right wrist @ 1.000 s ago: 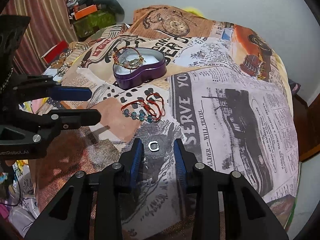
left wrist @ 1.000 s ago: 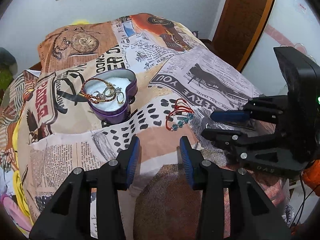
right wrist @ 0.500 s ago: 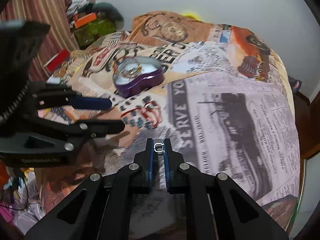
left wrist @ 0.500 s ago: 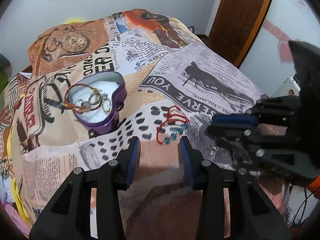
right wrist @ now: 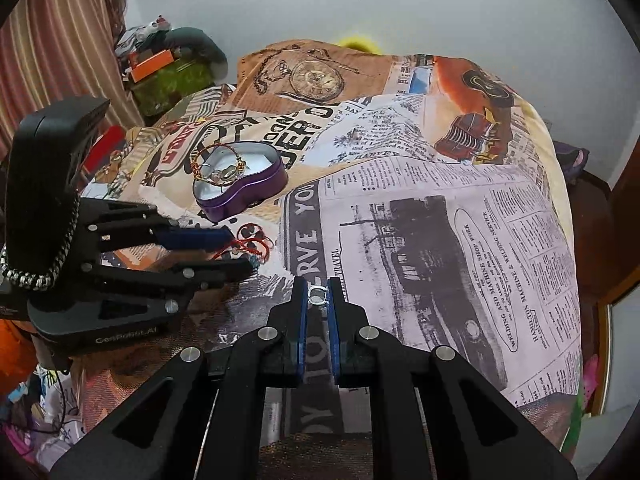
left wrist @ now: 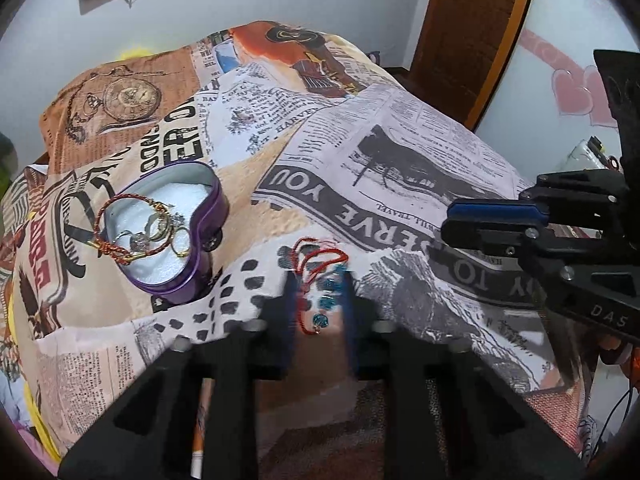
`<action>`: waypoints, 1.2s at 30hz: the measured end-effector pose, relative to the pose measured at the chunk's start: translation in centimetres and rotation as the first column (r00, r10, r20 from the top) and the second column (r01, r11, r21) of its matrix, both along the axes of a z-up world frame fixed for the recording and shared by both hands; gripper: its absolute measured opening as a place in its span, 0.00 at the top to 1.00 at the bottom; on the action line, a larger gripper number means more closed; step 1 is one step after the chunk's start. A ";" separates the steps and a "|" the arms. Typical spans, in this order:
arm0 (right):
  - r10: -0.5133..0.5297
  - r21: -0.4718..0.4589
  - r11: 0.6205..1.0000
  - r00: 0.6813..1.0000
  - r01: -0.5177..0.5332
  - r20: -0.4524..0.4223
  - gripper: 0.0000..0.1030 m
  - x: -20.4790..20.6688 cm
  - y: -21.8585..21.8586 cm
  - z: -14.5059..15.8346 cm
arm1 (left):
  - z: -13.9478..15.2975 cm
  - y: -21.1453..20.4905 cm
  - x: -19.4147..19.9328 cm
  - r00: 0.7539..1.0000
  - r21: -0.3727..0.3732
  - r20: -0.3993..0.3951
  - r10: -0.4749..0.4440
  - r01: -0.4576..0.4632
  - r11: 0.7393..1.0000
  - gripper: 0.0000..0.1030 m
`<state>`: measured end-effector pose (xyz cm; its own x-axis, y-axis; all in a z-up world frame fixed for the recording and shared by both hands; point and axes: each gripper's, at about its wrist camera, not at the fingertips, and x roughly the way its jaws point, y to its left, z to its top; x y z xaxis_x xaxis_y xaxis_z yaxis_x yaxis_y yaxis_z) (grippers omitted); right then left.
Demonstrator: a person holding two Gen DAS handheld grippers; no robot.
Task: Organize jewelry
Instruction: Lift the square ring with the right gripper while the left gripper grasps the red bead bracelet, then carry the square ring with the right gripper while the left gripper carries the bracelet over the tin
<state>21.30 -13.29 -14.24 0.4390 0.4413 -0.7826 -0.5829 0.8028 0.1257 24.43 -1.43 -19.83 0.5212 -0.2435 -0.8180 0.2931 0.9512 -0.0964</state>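
A purple heart-shaped tin (left wrist: 182, 236) sits on the printed bedspread with a gold-red bracelet (left wrist: 120, 228) and rings inside; it also shows in the right wrist view (right wrist: 244, 184). A red cord bracelet with teal beads (left wrist: 320, 280) lies on the bed between the fingers of my left gripper (left wrist: 318, 292), which is open around it and blurred. My right gripper (right wrist: 318, 296) is shut on a small silver ring (right wrist: 318, 295), held above the bed. The right gripper also shows in the left wrist view (left wrist: 492, 220).
The bedspread (right wrist: 440, 200) slopes away at its edges. A wooden door (left wrist: 472, 32) stands behind on the right. Cluttered boxes and a green bag (right wrist: 172, 76) lie beside a striped curtain at the far left.
My right gripper closed on the silver ring and lifted it off the bed. My left gripper moved forward until its fingers straddle the red beaded bracelet.
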 end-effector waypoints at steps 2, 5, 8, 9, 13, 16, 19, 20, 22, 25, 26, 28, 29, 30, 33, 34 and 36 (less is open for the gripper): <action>0.000 0.001 1.000 1.000 0.000 0.002 0.92 -0.1 0.0 0.1 | 0.1 -0.2 -0.1 1.000 0.004 0.005 0.005 -0.005 1.000 0.92; 0.001 0.006 1.000 1.000 -0.001 0.011 0.92 -0.2 -0.1 0.5 | 0.4 -0.1 -0.4 1.000 -0.015 0.009 0.007 -0.007 1.000 0.93; 0.001 0.012 1.000 1.000 -0.002 0.025 0.92 -0.3 0.0 1.2 | 1.1 0.1 -1.0 0.999 -0.017 0.026 0.018 -0.017 1.000 0.93; 0.001 0.014 1.000 0.999 -0.001 0.032 0.92 -0.4 0.0 1.5 | 1.4 0.3 -1.2 0.999 -0.021 0.033 0.023 -0.022 1.000 0.93; 0.001 0.018 1.000 0.998 -0.002 0.058 0.92 -0.5 0.3 2.4 | 3.1 1.0 -1.9 0.996 -0.030 0.076 0.043 -0.041 0.999 0.93; 0.001 0.026 1.000 0.997 -0.003 0.078 0.92 -0.5 0.7 3.3 | 4.4 1.5 -2.3 0.993 -0.037 0.108 0.055 -0.051 0.998 0.93; 0.004 0.037 0.999 0.995 -0.008 0.098 0.92 -0.5 1.1 4.2 | 6.0 2.3 -2.8 0.985 -0.044 0.155 0.072 -0.066 0.997 0.93; 0.005 0.038 0.999 0.994 -0.010 0.106 0.92 -0.6 1.3 4.4 | 6.5 2.6 -3.0 0.983 -0.048 0.168 0.077 -0.070 0.996 0.93; 0.010 0.041 0.999 0.993 -0.015 0.121 0.92 -0.6 1.8 4.9 | 7.4 3.1 -3.1 0.977 -0.055 0.191 0.090 -0.081 0.995 0.93; 0.020 0.045 0.999 0.991 -0.026 0.136 0.92 -0.6 2.4 5.4 | 8.6 4.0 -3.3 0.968 -0.067 0.224 0.110 -0.097 0.993 0.93; 0.023 0.045 0.999 0.990 -0.029 0.140 0.92 -0.5 2.6 5.6 | 9.1 4.3 -3.3 0.965 -0.070 0.236 0.116 -0.102 0.992 0.93; 0.028 0.047 0.998 0.989 -0.035 0.145 0.92 -0.3 3.1 5.8 | 9.8 5.0 -3.2 0.958 -0.072 0.257 0.129 -0.114 0.991 0.93; 0.030 0.050 0.998 0.989 -0.038 0.146 0.92 -0.1 3.3 5.8 | 10.1 5.3 -3.1 0.955 -0.074 0.266 0.134 -0.118 0.990 0.93; 0.032 0.052 0.998 0.988 -0.040 0.148 0.92 0.1 3.7 5.9 | 10.4 5.5 -3.1 0.952 -0.074 0.272 0.139 -0.123 0.990 0.93; 0.036 0.059 0.997 0.987 -0.045 0.154 0.92 0.6 4.3 6.1 | 11.0 6.5 -2.6 0.944 -0.071 0.293 0.154 -0.139 0.988 0.93; 0.038 0.062 0.997 0.987 -0.048 0.155 0.92 0.8 4.6 6.2 | 11.1 6.8 -2.4 0.941 -0.070 0.299 0.160 -0.146 0.987 0.93; 0.042 0.067 0.996 0.987 -0.053 0.157 0.92 1.3 5.2 6.2 | 11.2 7.5 -2.0 0.938 -0.069 0.303 0.170 -0.157 0.985 0.93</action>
